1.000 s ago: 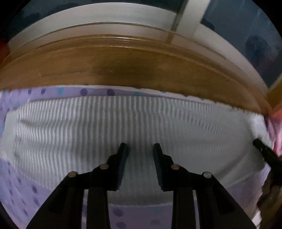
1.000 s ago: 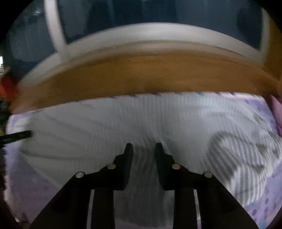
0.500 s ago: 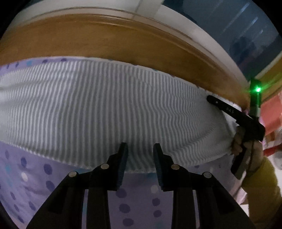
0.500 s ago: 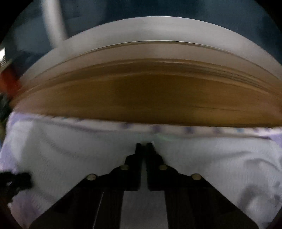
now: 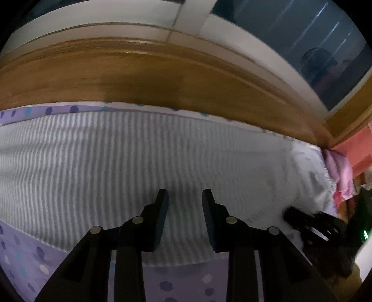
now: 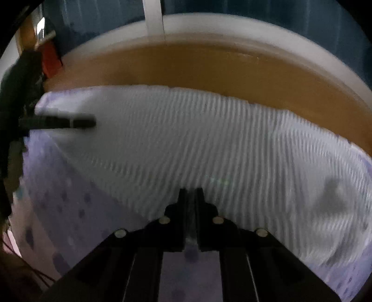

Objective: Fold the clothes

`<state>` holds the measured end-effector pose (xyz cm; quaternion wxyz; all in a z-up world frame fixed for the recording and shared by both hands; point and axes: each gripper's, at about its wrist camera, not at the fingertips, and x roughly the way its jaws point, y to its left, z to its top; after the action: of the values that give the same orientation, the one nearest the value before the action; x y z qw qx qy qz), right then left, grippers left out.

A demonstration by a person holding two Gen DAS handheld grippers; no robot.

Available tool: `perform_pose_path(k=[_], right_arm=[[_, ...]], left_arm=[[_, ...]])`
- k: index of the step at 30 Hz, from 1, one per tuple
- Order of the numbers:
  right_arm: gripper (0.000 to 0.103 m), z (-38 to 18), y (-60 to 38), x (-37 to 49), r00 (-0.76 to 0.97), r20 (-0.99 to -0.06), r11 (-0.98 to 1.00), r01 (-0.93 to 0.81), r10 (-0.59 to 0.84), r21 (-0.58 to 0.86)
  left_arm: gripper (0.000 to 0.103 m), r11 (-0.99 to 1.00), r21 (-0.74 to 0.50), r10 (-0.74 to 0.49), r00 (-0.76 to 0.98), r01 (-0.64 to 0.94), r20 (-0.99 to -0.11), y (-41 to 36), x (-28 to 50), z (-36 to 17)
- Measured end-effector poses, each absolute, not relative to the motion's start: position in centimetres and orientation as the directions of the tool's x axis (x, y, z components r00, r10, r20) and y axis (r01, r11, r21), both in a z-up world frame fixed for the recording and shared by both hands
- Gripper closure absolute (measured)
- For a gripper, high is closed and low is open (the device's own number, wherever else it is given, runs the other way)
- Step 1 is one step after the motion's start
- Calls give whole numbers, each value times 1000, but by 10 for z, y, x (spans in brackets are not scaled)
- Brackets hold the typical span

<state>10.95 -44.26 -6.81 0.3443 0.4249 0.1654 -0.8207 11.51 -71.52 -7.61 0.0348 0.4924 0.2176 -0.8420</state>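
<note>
A white ribbed garment [image 5: 139, 162] lies spread flat on a purple polka-dot bedsheet [image 5: 181, 283]; it also shows in the right wrist view [image 6: 197, 144]. My left gripper [image 5: 184, 197] is open and empty, hovering over the garment's near part. My right gripper [image 6: 190, 194] has its jaws together at the garment's near edge; whether cloth is pinched between them is hidden. The right gripper also shows at the right of the left wrist view [image 5: 309, 220], and the left gripper shows at the left of the right wrist view [image 6: 58, 122].
A wooden headboard [image 5: 151, 76] runs along the far side of the bed, with a white window frame [image 5: 186, 21] above. Pink cloth [image 5: 339, 176] hangs at the right end. A red object [image 6: 50, 59] sits at the far left.
My right gripper shut, then drew back toward the garment's near edge. My left gripper stayed open and moved forward over the garment.
</note>
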Motion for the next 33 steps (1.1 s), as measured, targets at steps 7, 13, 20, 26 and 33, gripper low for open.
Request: perform_pose_path(k=[7,13,20,26,33], right_arm=[[96,-74,-391,118,-401,-823,-748,662,-404,45],[91,-52,-393,108,-447,-799,-786,616,-403,51],[80,-62,-384,66,-507,-812,-837,546,-291,-40],[71,-70,-332,72,-453,-810,-821,567,-372,60],[69,-14,-304,10,-453,-753,-780,614,-478,125]], left_arm=[[81,-883,-373,182,-524,286,-832,-730,118,-83],[81,-894,-367,179,-549,255,-816,-722,121,-79],[78,-913,-314,136,-533,259,-835,-707,115,-83],[79,-881,-325,98,-539,343,-837,-706,116,-83],[78,-849,-403,148,-578,342,-802,-652,104,-74]])
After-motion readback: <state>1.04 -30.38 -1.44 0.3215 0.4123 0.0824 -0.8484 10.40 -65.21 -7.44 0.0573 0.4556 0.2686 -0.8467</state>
